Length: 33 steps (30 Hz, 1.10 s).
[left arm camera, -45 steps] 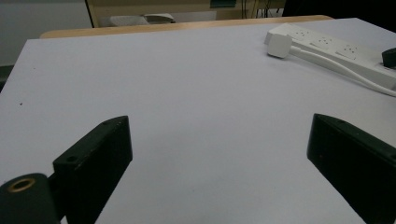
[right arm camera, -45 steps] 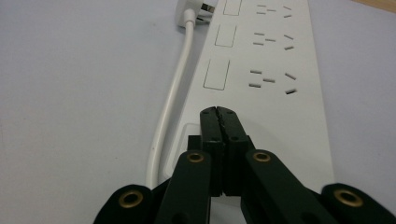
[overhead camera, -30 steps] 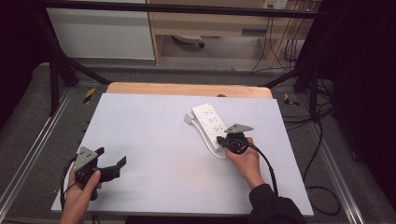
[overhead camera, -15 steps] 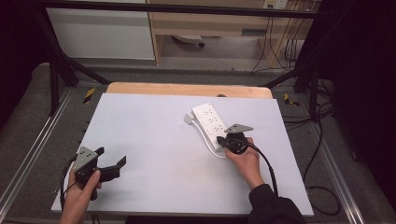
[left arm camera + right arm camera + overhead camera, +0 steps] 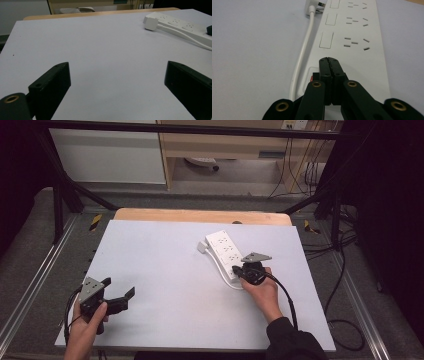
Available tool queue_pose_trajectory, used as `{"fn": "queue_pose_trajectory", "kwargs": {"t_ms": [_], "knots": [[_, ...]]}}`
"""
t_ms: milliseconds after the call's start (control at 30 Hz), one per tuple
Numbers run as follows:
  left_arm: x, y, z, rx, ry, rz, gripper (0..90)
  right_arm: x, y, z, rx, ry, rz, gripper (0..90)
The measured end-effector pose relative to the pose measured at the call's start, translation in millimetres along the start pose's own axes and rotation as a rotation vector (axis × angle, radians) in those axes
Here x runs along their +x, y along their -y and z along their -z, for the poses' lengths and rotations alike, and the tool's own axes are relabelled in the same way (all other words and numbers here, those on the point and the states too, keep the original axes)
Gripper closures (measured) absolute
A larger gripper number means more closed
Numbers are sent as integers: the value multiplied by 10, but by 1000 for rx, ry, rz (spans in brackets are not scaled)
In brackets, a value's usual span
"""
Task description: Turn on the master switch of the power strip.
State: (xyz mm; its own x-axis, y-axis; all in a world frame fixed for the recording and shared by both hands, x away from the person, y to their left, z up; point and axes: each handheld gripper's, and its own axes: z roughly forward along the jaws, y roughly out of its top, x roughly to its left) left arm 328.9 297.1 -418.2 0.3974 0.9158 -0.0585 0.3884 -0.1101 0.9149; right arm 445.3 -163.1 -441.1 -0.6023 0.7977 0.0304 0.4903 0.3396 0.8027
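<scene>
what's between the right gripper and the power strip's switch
Nothing visible. The right gripper, fingers shut together, is already over the near end of the power strip, its tips by the red switch. The cord runs along the strip's side, out of the way.

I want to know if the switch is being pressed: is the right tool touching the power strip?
Touching. In the right gripper view the right tool, jaws shut together, rests its tips on the power strip at the red switch end, with no gap visible.
</scene>
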Motion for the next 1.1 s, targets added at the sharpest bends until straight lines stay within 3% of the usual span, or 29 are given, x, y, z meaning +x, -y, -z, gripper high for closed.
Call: {"fn": "queue_pose_trajectory", "kwargs": {"t_ms": [600, 1100], "knots": [[24, 5, -2, 0, -12, 7, 66, -4, 4, -5, -22, -3, -8, 900], [26, 7, 8, 1, -18, 7, 66, 19, -3, 51, -93, 7, -7, 900]]}}
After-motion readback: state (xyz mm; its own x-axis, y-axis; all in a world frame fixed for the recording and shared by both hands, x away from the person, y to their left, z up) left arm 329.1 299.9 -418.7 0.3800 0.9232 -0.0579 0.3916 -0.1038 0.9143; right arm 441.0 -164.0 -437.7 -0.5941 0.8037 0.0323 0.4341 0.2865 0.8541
